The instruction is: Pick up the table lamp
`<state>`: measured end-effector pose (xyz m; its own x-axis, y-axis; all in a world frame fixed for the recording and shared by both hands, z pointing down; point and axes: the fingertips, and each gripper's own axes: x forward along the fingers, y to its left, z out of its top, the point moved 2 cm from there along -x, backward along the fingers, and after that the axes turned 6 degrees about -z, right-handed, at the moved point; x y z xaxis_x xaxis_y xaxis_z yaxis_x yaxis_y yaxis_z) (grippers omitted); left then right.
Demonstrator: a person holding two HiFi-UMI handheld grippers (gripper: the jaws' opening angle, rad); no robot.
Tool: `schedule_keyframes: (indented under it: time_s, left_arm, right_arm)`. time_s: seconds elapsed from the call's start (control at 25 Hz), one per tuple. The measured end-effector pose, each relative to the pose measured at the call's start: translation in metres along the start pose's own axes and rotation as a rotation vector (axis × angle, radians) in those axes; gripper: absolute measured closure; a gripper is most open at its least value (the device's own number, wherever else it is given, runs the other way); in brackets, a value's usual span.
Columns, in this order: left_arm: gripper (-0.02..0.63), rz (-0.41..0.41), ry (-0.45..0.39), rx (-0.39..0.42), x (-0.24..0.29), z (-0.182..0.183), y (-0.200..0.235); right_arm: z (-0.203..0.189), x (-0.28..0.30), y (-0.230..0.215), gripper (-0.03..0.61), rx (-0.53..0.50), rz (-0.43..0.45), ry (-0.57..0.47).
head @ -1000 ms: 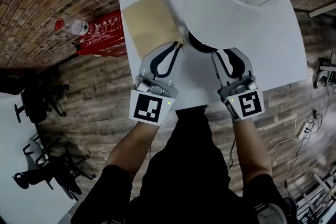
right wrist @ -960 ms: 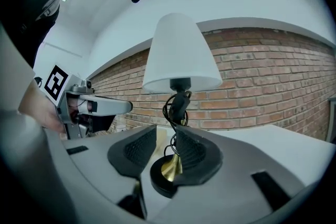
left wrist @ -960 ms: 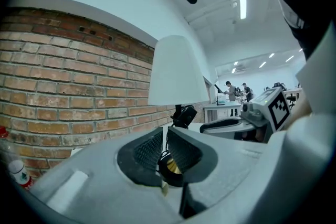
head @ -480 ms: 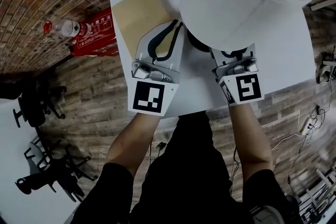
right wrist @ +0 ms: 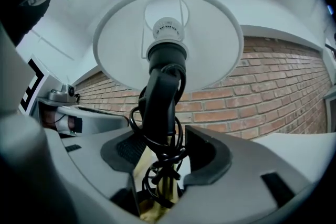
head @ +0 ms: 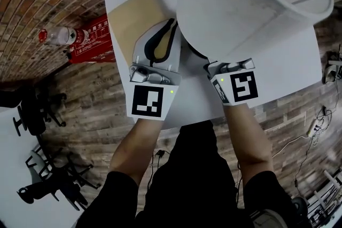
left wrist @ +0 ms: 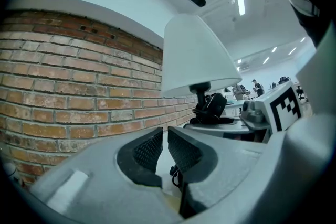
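Fingers (right wrist: 128,148) of the right gripper (right wrist: 164,147) are opening. Their pads aren't pressing, w/ the stem (right wrist: 160,94) of the table lamp (left wrist: 194,55) and its bundled black cord (right wrist: 160,176) standing btwn them. The stem's long axis runs upright and the fingers reach in about level. So they cross it at right angles, low down by the cord coil.

The white shade (head: 240,2) hangs overhead & hides the right fingertips in the head view.

The left gripper (left wrist: 164,136) has its fingers all but together, nothing btwn them. It sits over the brown paper envelope (head: 128,13) on the white worktop (head: 288,61). The lamp is off to its right, near but apart.

The right hand is thus the nearer one, astride the stem. A squeeze there looks like what a lift needs. Risk: cord loops get pinched vs. the stem, giving a slack hold. Whether the lamp's foot rests on the worktop can't be told.
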<state>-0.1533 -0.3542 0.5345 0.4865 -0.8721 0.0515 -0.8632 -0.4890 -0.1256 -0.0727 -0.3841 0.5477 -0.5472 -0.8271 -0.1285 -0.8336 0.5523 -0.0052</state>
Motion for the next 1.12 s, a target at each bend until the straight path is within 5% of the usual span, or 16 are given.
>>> schedule_keyframes:
  time_s: [0.48, 1.12]
  left_arm:
    - [0.578, 0.020, 0.014, -0.003, -0.006, -0.011, 0.012]
    - [0.578, 0.029, 0.000, 0.029, -0.002, -0.005, 0.013]
  right_arm:
    - [0.004, 0.017, 0.001, 0.427, -0.027, -0.080, -0.075]
    - [0.016, 0.017, 0.002, 0.482, -0.009, -0.067, -0.083]
